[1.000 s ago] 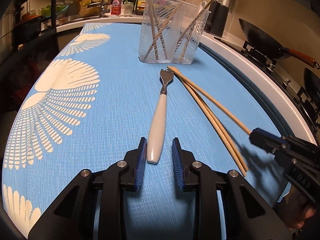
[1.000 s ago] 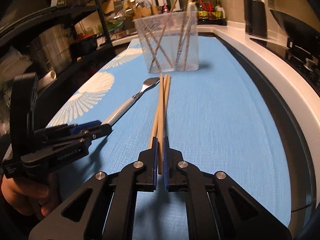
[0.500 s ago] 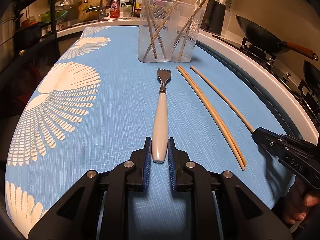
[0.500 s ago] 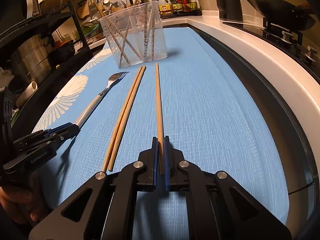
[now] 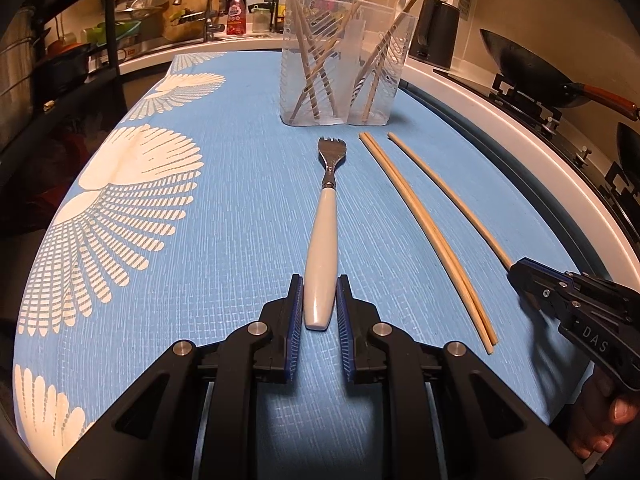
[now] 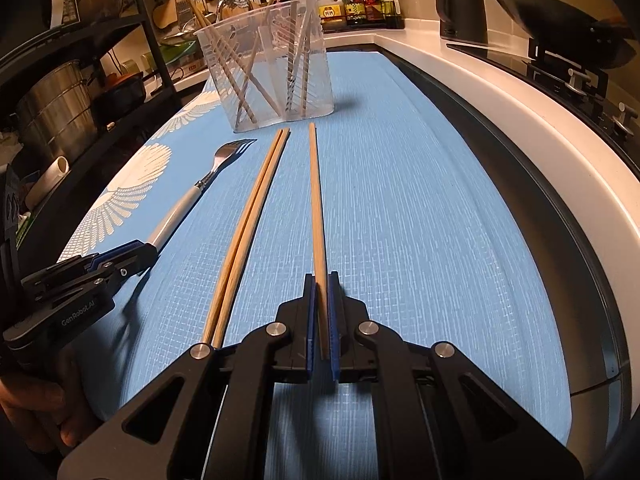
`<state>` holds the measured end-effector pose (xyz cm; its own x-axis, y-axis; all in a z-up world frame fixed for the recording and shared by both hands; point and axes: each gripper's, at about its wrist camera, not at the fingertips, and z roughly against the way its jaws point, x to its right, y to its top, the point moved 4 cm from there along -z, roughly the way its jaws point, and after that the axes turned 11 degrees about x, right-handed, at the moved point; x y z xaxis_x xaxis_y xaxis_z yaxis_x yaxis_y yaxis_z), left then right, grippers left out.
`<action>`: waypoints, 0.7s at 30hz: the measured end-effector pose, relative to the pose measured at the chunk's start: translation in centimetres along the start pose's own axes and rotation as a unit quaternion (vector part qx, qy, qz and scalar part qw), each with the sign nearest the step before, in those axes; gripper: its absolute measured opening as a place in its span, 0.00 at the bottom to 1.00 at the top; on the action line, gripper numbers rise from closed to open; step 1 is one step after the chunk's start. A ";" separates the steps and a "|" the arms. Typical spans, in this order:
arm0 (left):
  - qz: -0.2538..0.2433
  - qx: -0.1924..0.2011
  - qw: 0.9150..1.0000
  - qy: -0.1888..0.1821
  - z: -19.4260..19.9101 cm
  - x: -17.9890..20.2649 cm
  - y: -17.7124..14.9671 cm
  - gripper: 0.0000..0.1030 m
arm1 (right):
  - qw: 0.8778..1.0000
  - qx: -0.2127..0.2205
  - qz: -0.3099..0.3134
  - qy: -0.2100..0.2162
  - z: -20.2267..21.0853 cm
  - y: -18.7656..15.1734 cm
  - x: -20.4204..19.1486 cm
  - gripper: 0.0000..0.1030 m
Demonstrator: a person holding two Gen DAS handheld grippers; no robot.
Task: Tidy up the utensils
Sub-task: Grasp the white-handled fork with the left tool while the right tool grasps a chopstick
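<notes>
A fork [image 5: 322, 236] with a white handle lies on the blue mat, tines toward a clear plastic utensil holder [image 5: 344, 68] that has several chopsticks in it. My left gripper [image 5: 319, 284] is shut on the end of the fork's handle. My right gripper [image 6: 321, 280] is shut on the near end of a single chopstick [image 6: 316, 200], which lies pointing at the holder [image 6: 268, 76]. A pair of chopsticks [image 6: 248, 224] lies between fork [image 6: 188, 200] and single chopstick. My right gripper also shows in the left wrist view [image 5: 520, 276].
The white counter edge [image 6: 540, 128] runs along the right of the mat. A stove with a wok [image 5: 528, 72] and a black kettle [image 6: 460, 8] stand beyond it. A dark shelf with pots [image 6: 60, 100] stands left.
My left gripper has closed on the fork handle. My right gripper has pulled the single chopstick sideways, away from the pair.
</notes>
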<state>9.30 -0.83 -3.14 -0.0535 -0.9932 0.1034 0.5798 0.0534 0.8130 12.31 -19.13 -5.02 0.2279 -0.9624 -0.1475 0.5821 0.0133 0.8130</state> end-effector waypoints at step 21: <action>-0.005 -0.002 1.000 0.010 -0.2 0.5 0.0 0.17 | 0.998 -0.001 0.045 -0.036 0.0 0.1 -0.6 0.10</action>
<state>9.47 -1.39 -3.18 -0.0428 -0.9957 0.0826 0.5824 0.0423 0.8118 12.24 -18.58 -4.89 0.2237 -0.9741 -0.0333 0.5634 0.1013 0.8199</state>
